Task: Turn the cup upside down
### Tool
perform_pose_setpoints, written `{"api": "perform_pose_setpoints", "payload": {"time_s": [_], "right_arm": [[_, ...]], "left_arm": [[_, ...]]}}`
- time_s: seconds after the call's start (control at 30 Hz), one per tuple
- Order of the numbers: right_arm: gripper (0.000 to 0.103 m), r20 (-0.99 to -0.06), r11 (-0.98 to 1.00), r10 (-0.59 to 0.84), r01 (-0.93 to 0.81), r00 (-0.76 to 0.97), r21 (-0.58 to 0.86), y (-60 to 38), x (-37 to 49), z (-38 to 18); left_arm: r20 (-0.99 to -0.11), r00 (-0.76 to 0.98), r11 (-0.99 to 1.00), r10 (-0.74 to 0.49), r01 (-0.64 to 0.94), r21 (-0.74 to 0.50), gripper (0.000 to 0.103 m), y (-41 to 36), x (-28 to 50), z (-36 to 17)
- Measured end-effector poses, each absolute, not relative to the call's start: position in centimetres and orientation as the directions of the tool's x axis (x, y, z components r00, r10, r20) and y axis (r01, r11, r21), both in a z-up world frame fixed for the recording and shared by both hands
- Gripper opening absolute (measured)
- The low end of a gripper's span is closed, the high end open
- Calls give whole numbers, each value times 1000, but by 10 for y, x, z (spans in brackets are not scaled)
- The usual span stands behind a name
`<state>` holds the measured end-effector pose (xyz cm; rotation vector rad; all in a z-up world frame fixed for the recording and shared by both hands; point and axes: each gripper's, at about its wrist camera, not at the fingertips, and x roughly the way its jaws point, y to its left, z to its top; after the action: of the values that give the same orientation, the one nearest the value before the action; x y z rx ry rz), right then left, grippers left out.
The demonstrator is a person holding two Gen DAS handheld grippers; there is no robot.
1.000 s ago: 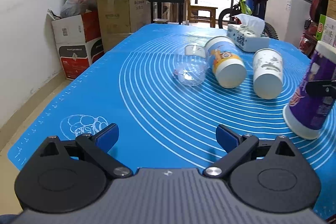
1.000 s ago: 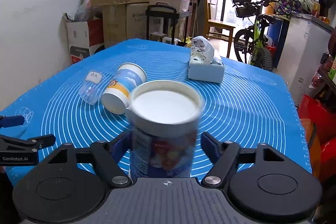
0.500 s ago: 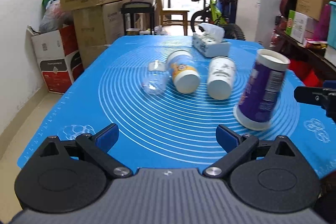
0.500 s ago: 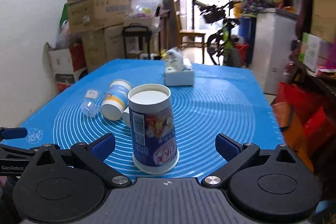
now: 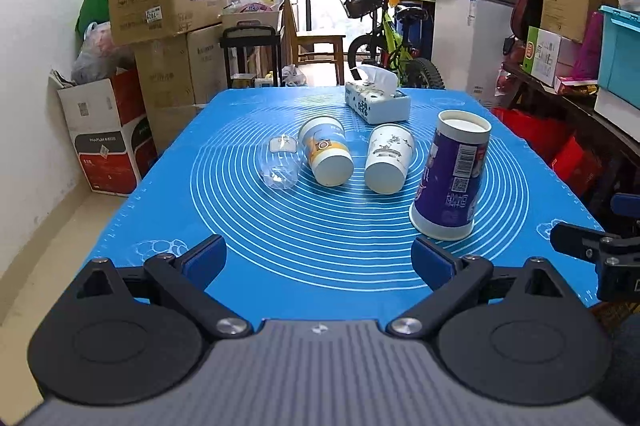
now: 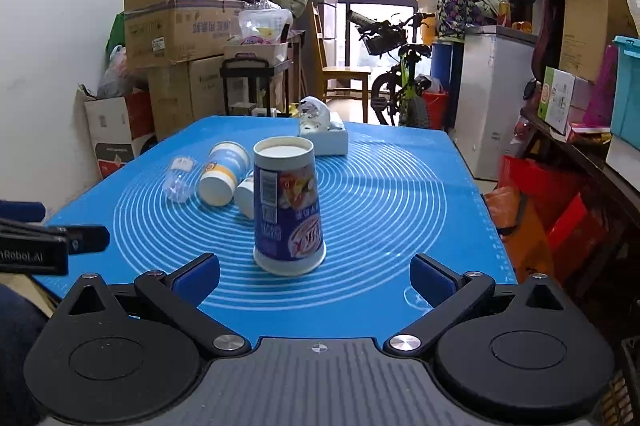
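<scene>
A purple paper cup [image 6: 287, 210] stands upside down on the blue mat [image 6: 380, 210], its white base up; it also shows in the left wrist view [image 5: 450, 178]. My right gripper [image 6: 314, 276] is open and empty, just short of the cup. My left gripper [image 5: 320, 258] is open and empty near the mat's front edge. Three more cups lie on their sides further back: a clear plastic one [image 5: 280, 162], a white-and-orange one [image 5: 326, 156] and a white patterned one [image 5: 388, 160].
A tissue box [image 5: 376, 98] sits at the mat's far end. Cardboard boxes [image 5: 168, 10] stack at the back left. A bicycle [image 5: 384, 38] and a white cabinet [image 5: 472, 42] stand behind. Cluttered shelves [image 5: 580, 66] line the right side.
My right gripper opened and let go of the purple cup, which now stands upside down on the mat. Both grippers have drawn back toward the near edge.
</scene>
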<state>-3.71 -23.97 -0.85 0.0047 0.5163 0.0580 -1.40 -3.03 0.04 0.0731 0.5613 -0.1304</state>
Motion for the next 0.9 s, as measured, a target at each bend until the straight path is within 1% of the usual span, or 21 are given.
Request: {"api": "perform_pose_setpoints", "payload": {"time_s": [0.37,0.9], "right_arm": [[101,-479,998,66,-65,875,18,-238,-52,-3],[101,-486,998,63,-62,872,17,-241,-57,-4]], "left_arm": [[-564,817,982,-120,182,54,98,-38,-25,-10],[-553,825,980,-120,188,68,98,-42,-32,-8]]}}
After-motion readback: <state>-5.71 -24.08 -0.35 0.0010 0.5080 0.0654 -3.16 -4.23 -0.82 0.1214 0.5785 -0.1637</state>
